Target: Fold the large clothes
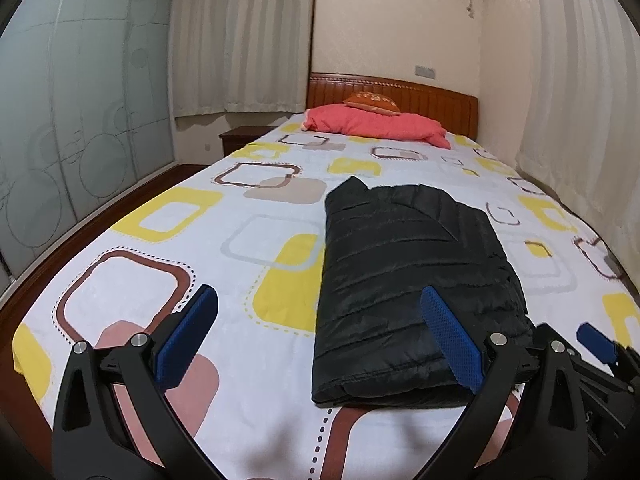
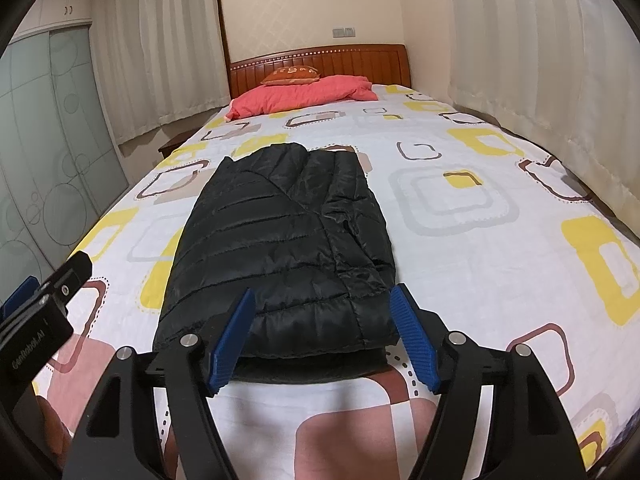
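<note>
Black quilted jacket (image 2: 280, 240) lies folded on my bedsheet (image 2: 460, 260), long axis running toward the headboard (image 2: 320, 65). Only my right view shows its layered near edge centred between the released right gripper (image 2: 322, 340). My left gripper (image 1: 320, 338) gapes wide too.

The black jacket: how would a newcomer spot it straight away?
Start at the bed with its white sheet of yellow and brown squares. At the near end, far from the pink quilt, lies the jacket, folded into a long bundle. It is the only black, quilted, shiny thing there.
</note>
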`<state>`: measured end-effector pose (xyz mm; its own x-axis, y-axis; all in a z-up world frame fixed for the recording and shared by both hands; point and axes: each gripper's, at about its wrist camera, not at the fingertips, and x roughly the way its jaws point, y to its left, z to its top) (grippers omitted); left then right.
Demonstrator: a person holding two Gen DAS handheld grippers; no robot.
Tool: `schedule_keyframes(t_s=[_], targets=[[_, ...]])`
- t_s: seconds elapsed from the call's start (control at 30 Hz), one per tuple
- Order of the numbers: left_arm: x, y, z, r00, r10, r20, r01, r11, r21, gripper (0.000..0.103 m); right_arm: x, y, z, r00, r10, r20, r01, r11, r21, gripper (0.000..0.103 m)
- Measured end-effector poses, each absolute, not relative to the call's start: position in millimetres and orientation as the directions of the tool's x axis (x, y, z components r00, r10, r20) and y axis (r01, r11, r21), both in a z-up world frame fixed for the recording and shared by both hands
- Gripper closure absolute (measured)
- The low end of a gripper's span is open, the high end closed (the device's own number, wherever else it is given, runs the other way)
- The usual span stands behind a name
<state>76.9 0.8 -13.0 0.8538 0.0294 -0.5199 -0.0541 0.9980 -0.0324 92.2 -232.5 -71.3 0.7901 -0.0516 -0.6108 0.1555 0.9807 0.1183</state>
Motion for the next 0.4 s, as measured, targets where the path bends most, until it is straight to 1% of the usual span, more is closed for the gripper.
schedule_keyframes(t_s=[0.13,0.2,0.23,0.27,0.4], targets=[[85,4,-17,0.837,-0.011,-0.547,-0.024,0.998,-0.057,0.002,92,-234,-74,0.787,-0.051,-0.615,0.154,0.981,0.116,0.034],[88,9,-20,0.835,0.004,-0.550,-0.050,0.996,-0.070,0.002,92,-237,-75,0.788,-0.051,-0.614,0.157,0.980,0.120,0.033],[91,12,-21,0.833,0.004,-0.554,-0.056,0.995,-0.077,0.002,92,-241,-75,0.789,-0.056,-0.612,0.163,0.979,0.121,0.027],[94,17,-25,0.827,0.001,-0.562,-0.060,0.994,-0.087,0.002,92,-245,-76,0.790,-0.066,-0.609,0.173,0.978,0.118,0.025],[116,45,-47,0.783,0.035,-0.621,-0.131,0.985,-0.109,0.002,96,-273,-83,0.781,-0.125,-0.611,0.231,0.968,0.096,0.024]])
